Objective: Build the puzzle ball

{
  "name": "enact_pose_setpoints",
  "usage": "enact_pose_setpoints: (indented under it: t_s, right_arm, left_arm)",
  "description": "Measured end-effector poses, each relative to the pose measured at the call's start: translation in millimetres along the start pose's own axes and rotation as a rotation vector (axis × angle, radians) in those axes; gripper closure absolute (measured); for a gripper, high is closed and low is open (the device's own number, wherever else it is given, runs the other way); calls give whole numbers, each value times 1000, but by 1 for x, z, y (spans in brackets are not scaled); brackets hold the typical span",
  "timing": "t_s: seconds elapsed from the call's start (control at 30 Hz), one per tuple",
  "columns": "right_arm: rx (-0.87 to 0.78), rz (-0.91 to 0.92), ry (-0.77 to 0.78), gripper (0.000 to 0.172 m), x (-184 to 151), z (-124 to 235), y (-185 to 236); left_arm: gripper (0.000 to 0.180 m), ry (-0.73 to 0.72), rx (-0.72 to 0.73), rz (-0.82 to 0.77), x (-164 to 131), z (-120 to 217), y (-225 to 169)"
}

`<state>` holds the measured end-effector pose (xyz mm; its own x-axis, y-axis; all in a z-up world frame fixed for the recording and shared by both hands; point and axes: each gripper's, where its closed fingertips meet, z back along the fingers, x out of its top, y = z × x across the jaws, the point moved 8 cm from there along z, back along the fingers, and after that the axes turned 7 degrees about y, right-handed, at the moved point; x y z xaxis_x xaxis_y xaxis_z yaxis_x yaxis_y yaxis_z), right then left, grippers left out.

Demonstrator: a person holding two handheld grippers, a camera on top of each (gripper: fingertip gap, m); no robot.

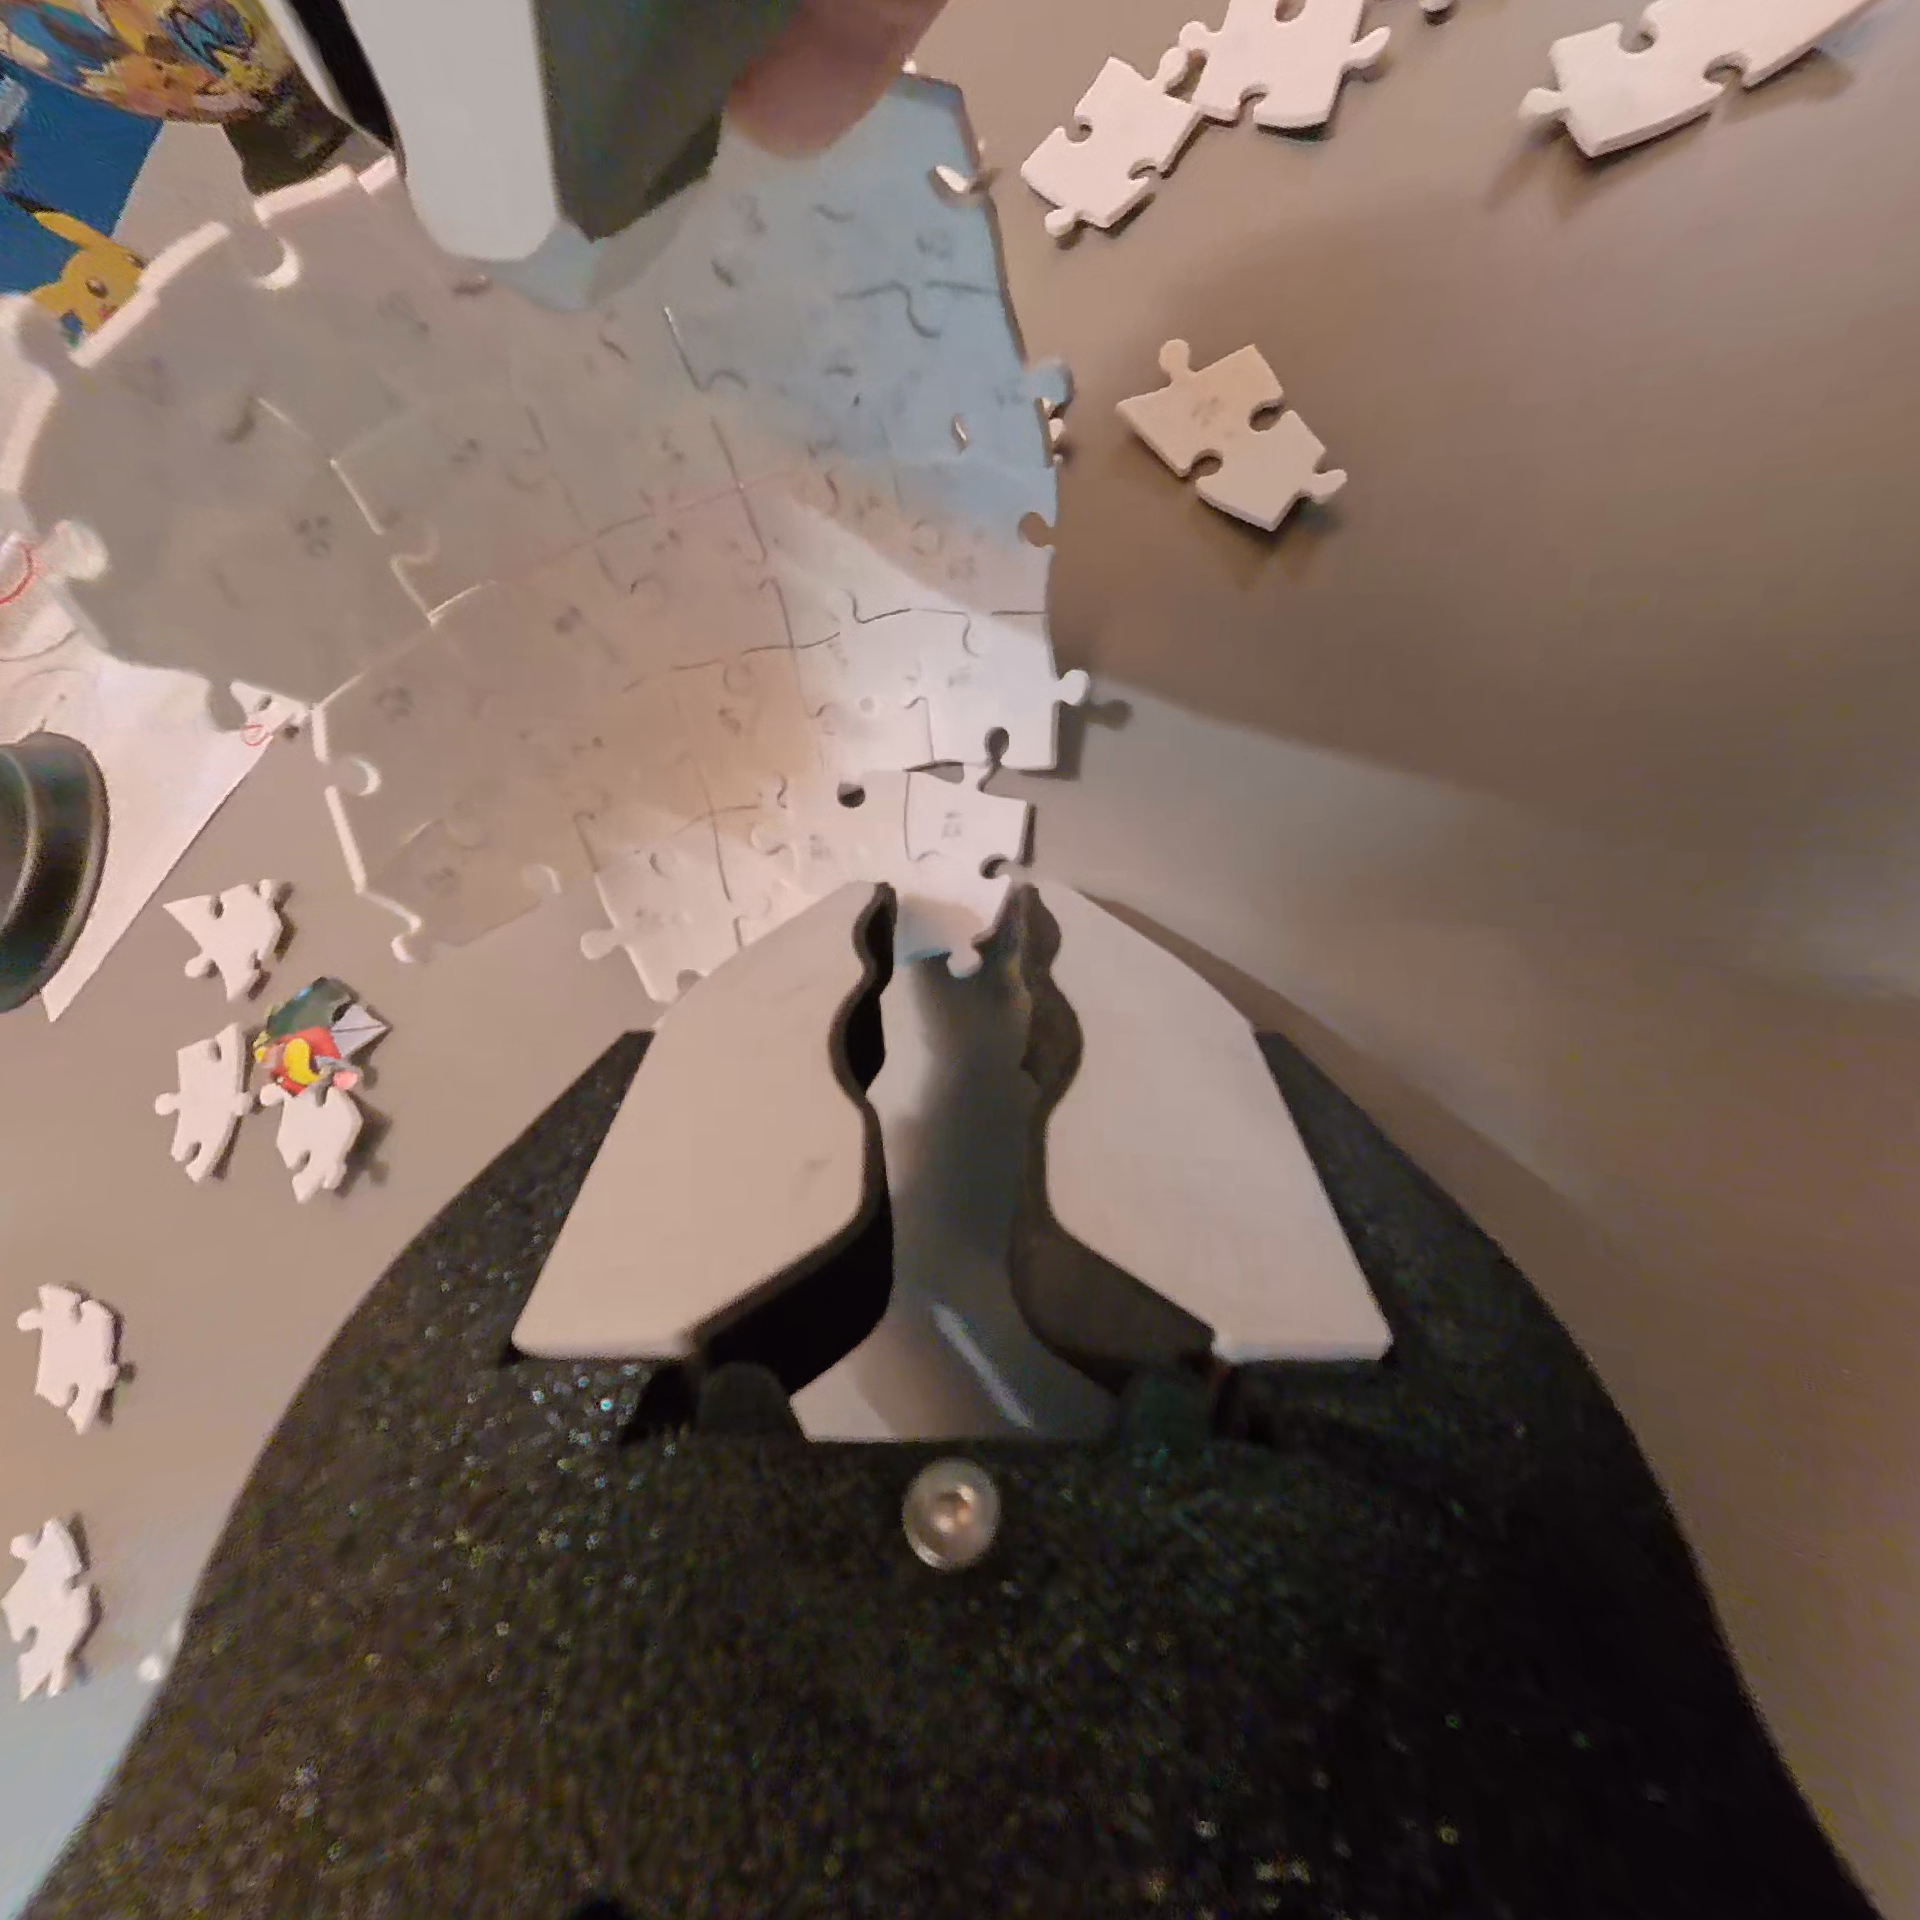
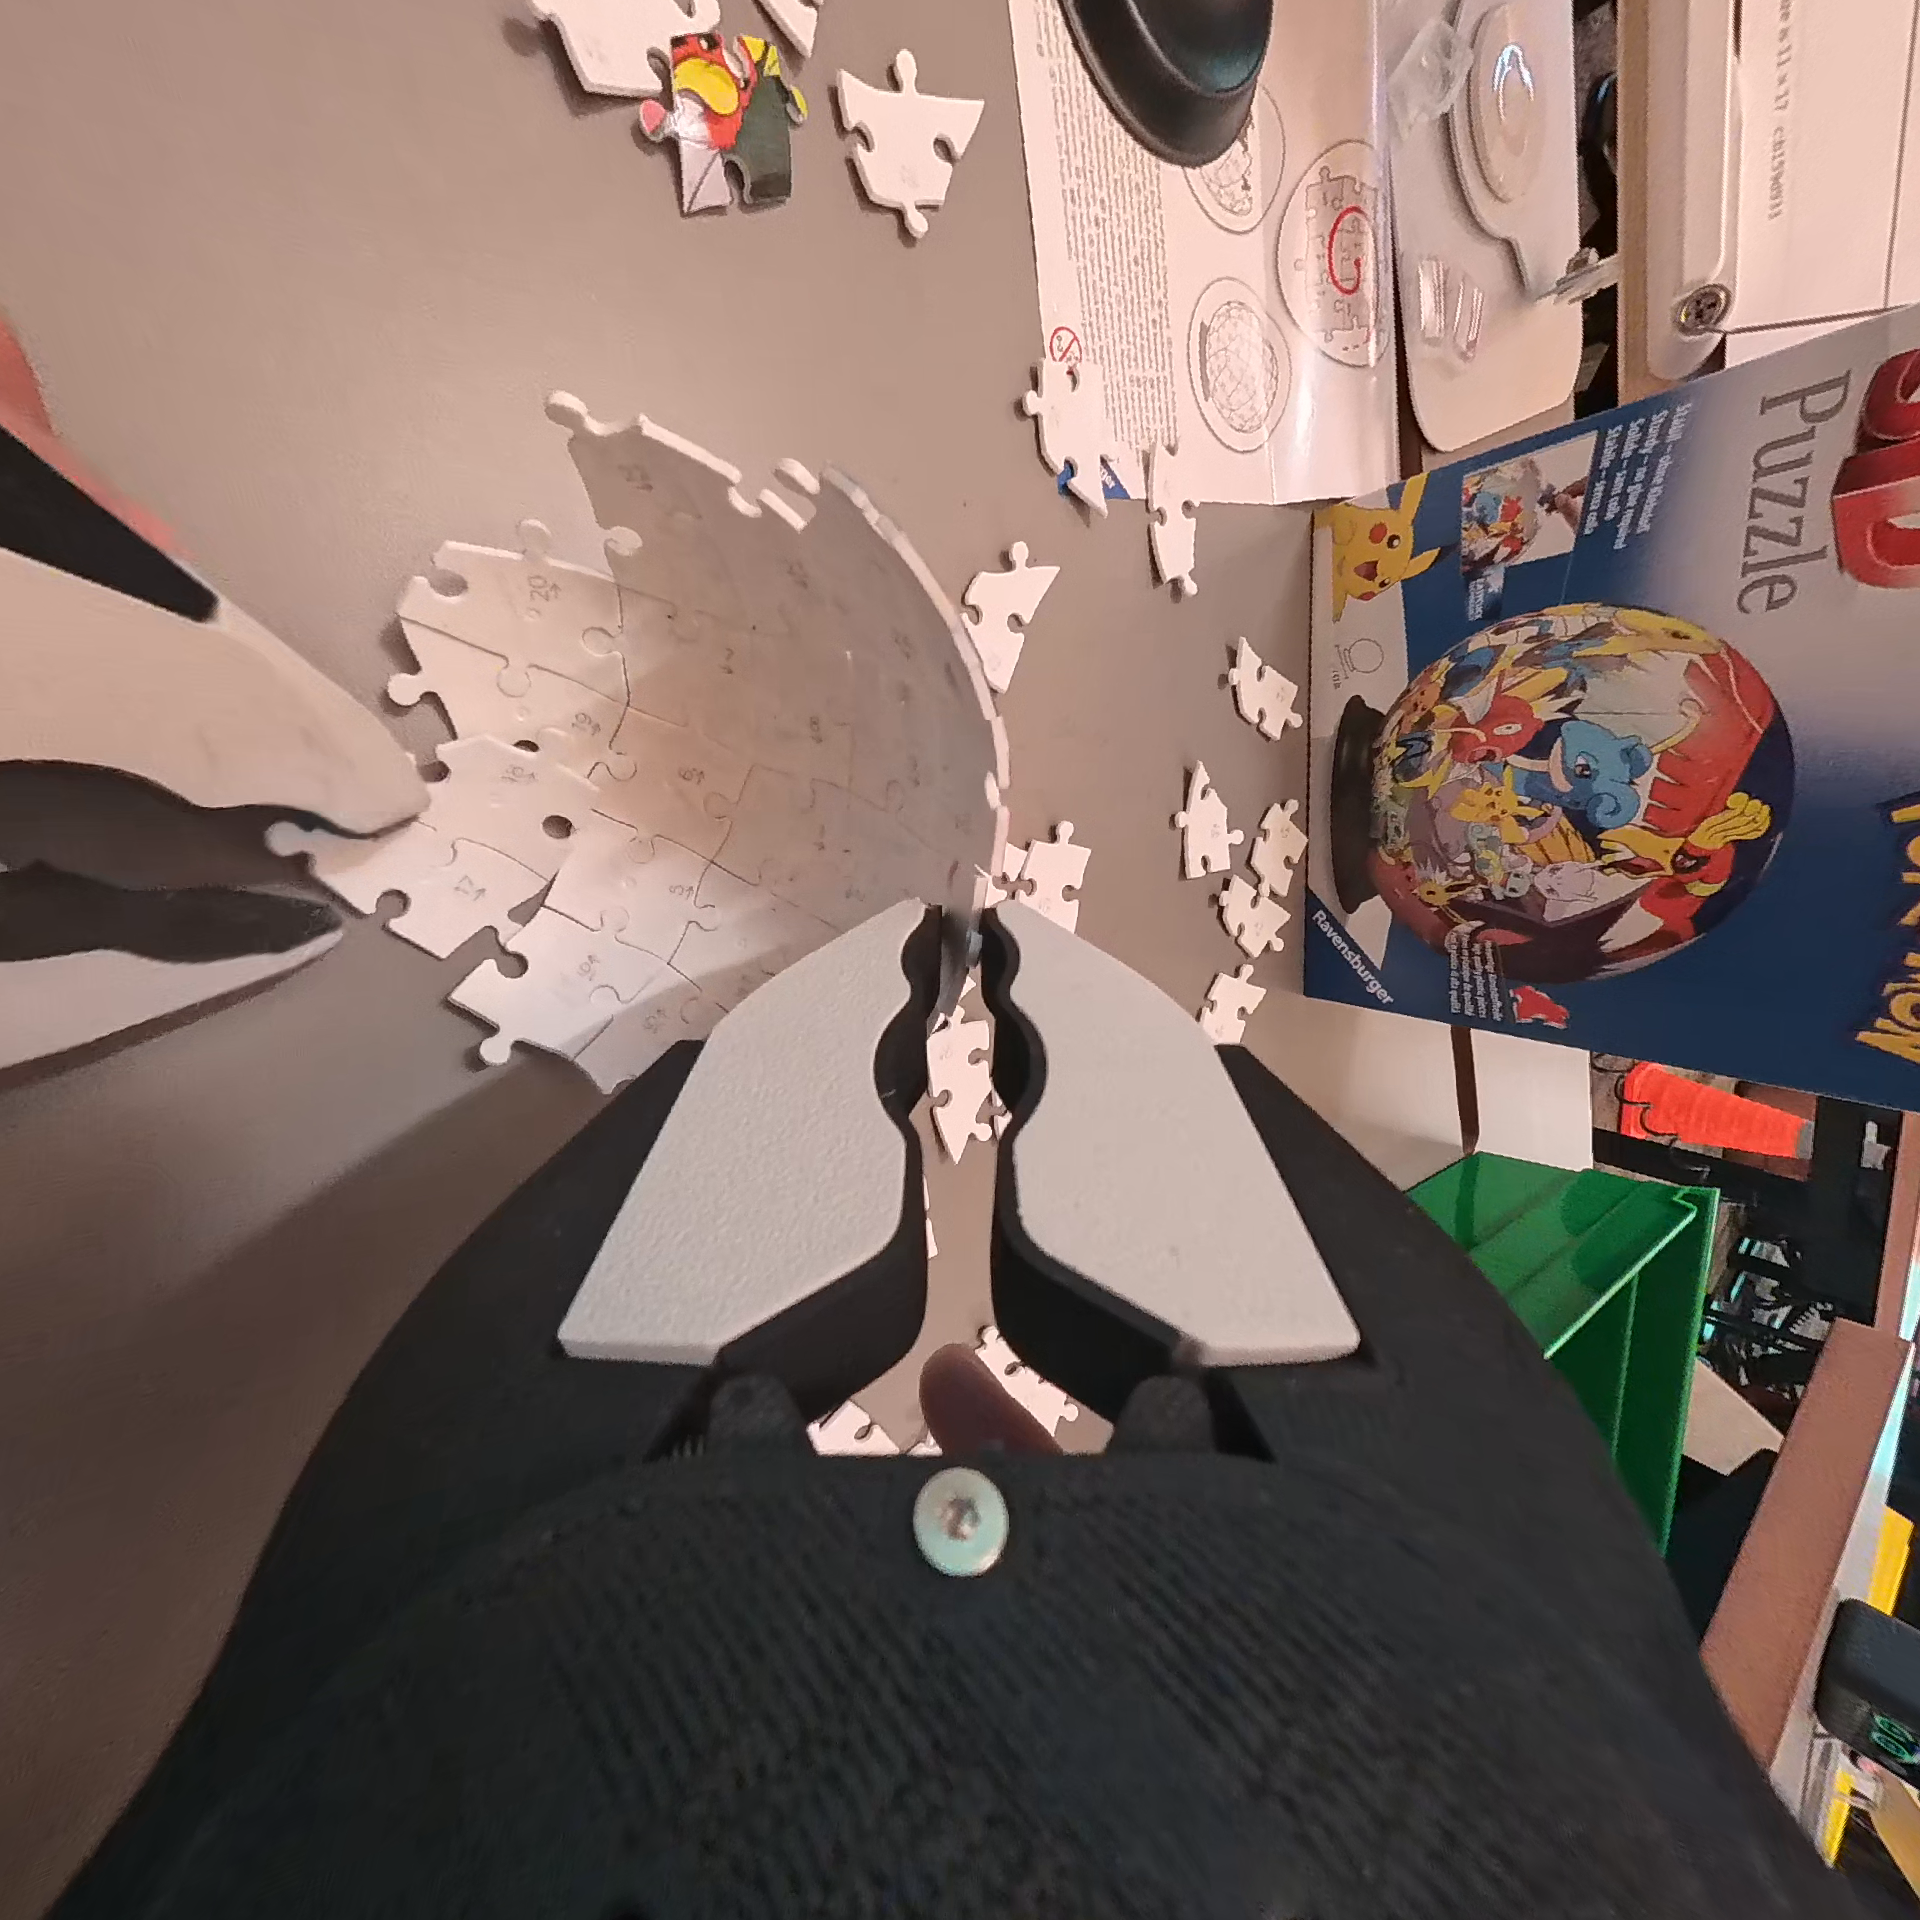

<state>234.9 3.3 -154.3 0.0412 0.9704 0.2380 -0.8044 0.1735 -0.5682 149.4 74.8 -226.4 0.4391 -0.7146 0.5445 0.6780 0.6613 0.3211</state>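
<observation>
The right gripper (image 2: pixel 961 925) is clamped on the rim of the shell (image 2: pixel 748 748), a curved, half-built bowl of joined white puzzle pieces seen from its blank inner side, and its two pads pinch that thin edge between them at the tips. In the right wrist view the shell arcs from 12 o'clock of the fingertips round to 9 o'clock. The left gripper (image 1: pixel 951 925) reaches the far side of the shell; from the right wrist view it comes in at 9 o'clock, its fingers (image 2: pixel 343 800) meeting the outermost pieces. In its own view a white piece (image 1: pixel 961 842) at the shell's lower edge hangs its tab down between the tips. The left jaws stand parted, with daylight on both sides of the tab, so they are released and grip nothing. The shell hangs over a grey table (image 1: pixel 1507 727). Loose pieces (image 1: pixel 1231 436) lie at 1 o'clock of the left gripper, and more lie at 8 o'clock beside a coloured piece (image 1: pixel 317 1044). In the right wrist view a puzzle box (image 2: pixel 1621 748) sits at 3 o'clock, a printed sheet (image 2: pixel 1153 312) at 1 o'clock under a black stand (image 2: pixel 1169 62), and a green bin (image 2: pixel 1579 1257) at 4 o'clock.
</observation>
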Motion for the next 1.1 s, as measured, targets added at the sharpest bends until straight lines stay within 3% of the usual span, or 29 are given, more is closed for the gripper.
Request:
enact_pose_setpoints:
  t_s: [0.13,0.27,0.57,0.67,0.83,1.1]
  right_arm:
    - [1,-1,0,165,0,0,0]
    - [0,4,2,165,1,0,0]
    - [0,-4,5,165,-1,0,-1]
    - [-1,-2,7,165,-2,-1,-1]
    - [1,-3,8,164,-3,-2,-2]
    - [21,-155,-16,164,-19,-5,-5]
  left_arm:
    - [157,-36,3,31,1,9,5]
    - [153,66,-27,28,-6,5,6]
    - [163,52,-110,56,-5,4,1]
    - [159,66,-78,62,-6,5,7]
    - [161,-72,-29,39,7,10,11]
    - [159,-38,-12,12,6,0,10]
